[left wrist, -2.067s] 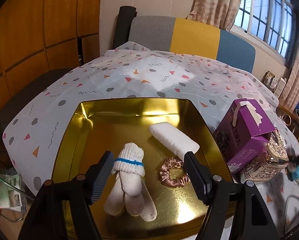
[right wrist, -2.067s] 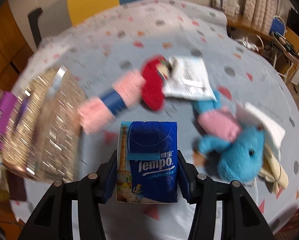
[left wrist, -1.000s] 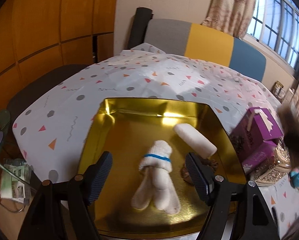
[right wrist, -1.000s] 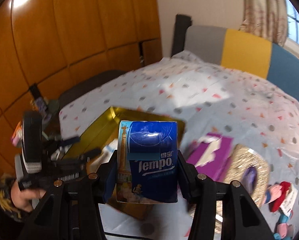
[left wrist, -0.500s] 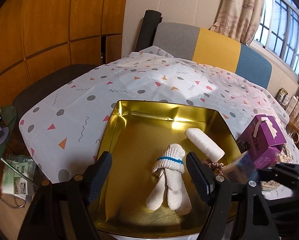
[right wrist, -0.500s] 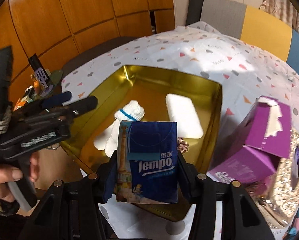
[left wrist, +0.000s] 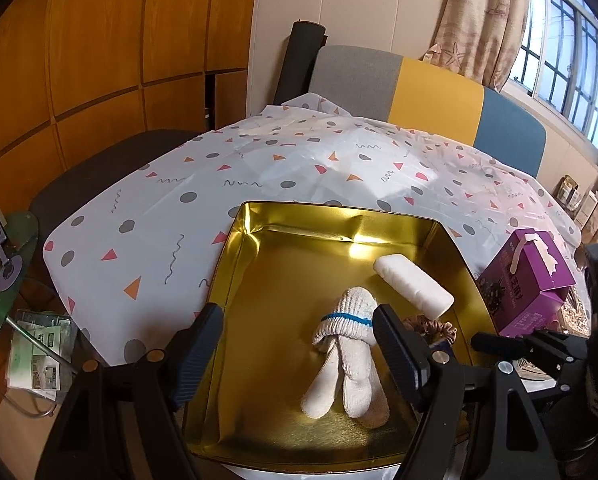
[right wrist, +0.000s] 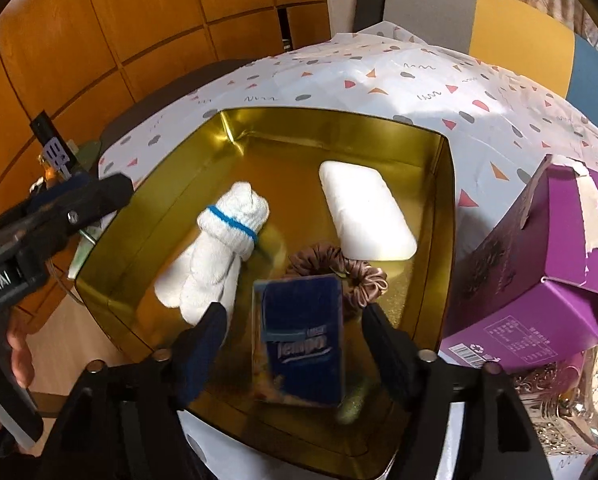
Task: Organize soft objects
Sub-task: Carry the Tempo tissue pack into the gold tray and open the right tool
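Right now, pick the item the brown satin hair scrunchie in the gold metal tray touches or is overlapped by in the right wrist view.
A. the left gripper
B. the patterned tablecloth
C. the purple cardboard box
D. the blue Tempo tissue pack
D: the blue Tempo tissue pack covers the near side of the brown satin hair scrunchie inside the gold metal tray, between the right gripper's opening jaws, clear of both pads.

right hand-held gripper [right wrist: 293, 350] opening, tissue pack [right wrist: 299, 338] released over tray [right wrist: 445, 216]
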`<action>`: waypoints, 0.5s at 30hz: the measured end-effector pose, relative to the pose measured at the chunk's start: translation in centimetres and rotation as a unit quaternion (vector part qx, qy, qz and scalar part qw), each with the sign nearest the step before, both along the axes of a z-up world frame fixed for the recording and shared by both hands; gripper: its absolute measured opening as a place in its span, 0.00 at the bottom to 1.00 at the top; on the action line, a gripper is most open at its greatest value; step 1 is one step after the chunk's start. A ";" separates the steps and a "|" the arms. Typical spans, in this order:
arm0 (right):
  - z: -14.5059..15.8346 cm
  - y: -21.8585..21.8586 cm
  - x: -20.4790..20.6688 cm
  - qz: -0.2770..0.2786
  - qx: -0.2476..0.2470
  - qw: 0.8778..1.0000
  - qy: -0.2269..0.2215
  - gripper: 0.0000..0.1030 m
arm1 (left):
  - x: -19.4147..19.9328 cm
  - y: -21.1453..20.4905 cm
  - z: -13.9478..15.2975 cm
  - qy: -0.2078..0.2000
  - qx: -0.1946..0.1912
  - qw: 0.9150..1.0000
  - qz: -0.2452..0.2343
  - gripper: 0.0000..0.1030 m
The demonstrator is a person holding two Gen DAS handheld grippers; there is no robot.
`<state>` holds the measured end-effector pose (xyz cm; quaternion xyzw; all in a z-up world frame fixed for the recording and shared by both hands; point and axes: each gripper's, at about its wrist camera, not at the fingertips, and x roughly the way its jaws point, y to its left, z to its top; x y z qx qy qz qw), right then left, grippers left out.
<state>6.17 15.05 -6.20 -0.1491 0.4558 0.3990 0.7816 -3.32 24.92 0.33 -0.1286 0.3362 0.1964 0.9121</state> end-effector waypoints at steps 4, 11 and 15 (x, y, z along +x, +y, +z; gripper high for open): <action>1.0 -0.4 -0.3 -0.003 0.015 1.000 -0.009 0.70 | -0.1 -0.2 0.2 -0.002 0.005 1.000 -0.002 0.76; 3.2 -2.2 -1.1 -0.018 0.036 0.998 -0.038 0.70 | -0.2 -0.9 0.7 -0.005 0.010 1.000 -0.008 0.77; 4.6 -3.6 -1.7 -0.025 0.048 0.997 -0.060 0.70 | -0.3 -1.6 1.1 -0.009 0.016 1.000 -0.015 0.79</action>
